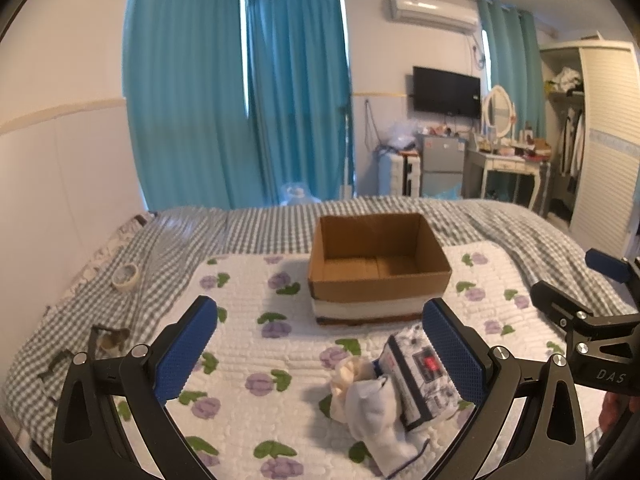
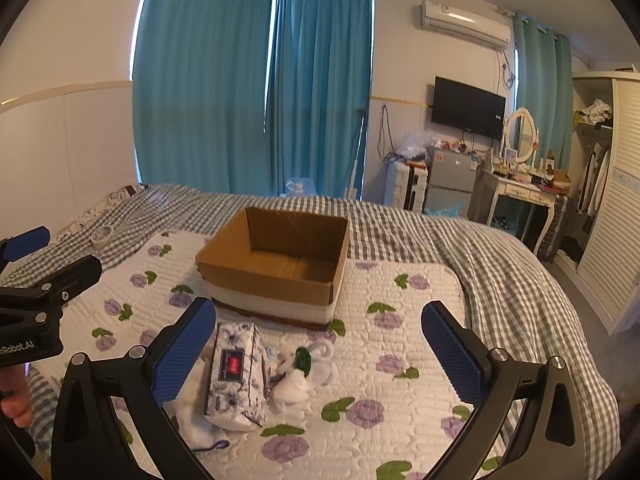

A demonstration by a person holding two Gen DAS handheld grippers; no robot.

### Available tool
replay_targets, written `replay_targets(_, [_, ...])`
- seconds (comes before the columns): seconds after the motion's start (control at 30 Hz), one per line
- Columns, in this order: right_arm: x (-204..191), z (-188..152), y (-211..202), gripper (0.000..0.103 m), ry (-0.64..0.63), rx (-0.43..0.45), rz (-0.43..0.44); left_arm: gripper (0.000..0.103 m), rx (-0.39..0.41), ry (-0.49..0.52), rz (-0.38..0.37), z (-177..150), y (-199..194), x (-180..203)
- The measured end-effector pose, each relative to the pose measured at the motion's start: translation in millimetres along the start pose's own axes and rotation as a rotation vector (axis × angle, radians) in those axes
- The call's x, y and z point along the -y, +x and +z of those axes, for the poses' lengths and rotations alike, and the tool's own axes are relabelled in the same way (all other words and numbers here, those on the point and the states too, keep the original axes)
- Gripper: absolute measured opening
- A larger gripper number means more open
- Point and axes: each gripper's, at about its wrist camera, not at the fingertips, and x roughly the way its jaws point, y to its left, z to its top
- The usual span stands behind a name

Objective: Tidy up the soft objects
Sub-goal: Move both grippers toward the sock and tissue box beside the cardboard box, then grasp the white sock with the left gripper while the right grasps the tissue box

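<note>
Both claws gape wide and hold nothing: left gripper (image 1: 320, 354), right gripper (image 2: 318, 354). Cardboard box (image 1: 378, 266) on the floral quilt (image 1: 248, 312) looks empty, so I judge nothing sorted yet. Tissue pack (image 2: 238, 374), white socks (image 1: 374, 412) and small plush (image 2: 306, 372) lie just before the box, path clear. Tape roll (image 1: 125, 275) well left of box.

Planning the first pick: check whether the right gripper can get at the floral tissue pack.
Probably yes: the right gripper is open, and the floral tissue pack lies uncovered by its left finger; only small soft items sit beside it.
</note>
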Motion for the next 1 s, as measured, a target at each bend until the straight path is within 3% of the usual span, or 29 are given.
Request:
replay_targets(0.3, [-7, -31, 34, 0.103, -0.023, -0.149, 0.024, 0.103, -0.205, 0.004, -0.022, -58, 50, 11])
replay_targets(0.47, [-10, -42, 53, 0.103, -0.026, -0.201, 0.025, 0.103, -0.376, -0.013, -0.113, -95, 85, 23])
replay_targets(0.53, [-10, -44, 58, 0.103, -0.023, -0.219, 0.027, 0.102, -0.407, -0.015, -0.125, -102, 93, 26])
replay_targets(0.7, [-11, -50, 72, 0.103, -0.017, -0.260, 0.026, 0.089, -0.458, 0.015, -0.154, -110, 108, 37])
replay_targets(0.8, [-12, -51, 76, 0.103, -0.023, -0.274, 0.021, 0.068, -0.480, 0.007, -0.204, -113, 115, 41])
replay_targets(0.83, [-13, -52, 78, 0.103, -0.026, -0.278, 0.020, 0.055, -0.492, 0.009, -0.223, -114, 118, 42])
replay_targets(1.0, [-20, -51, 81, 0.103, -0.047, -0.291, 0.016, 0.044, -0.473, 0.044, -0.269, -109, 113, 40])
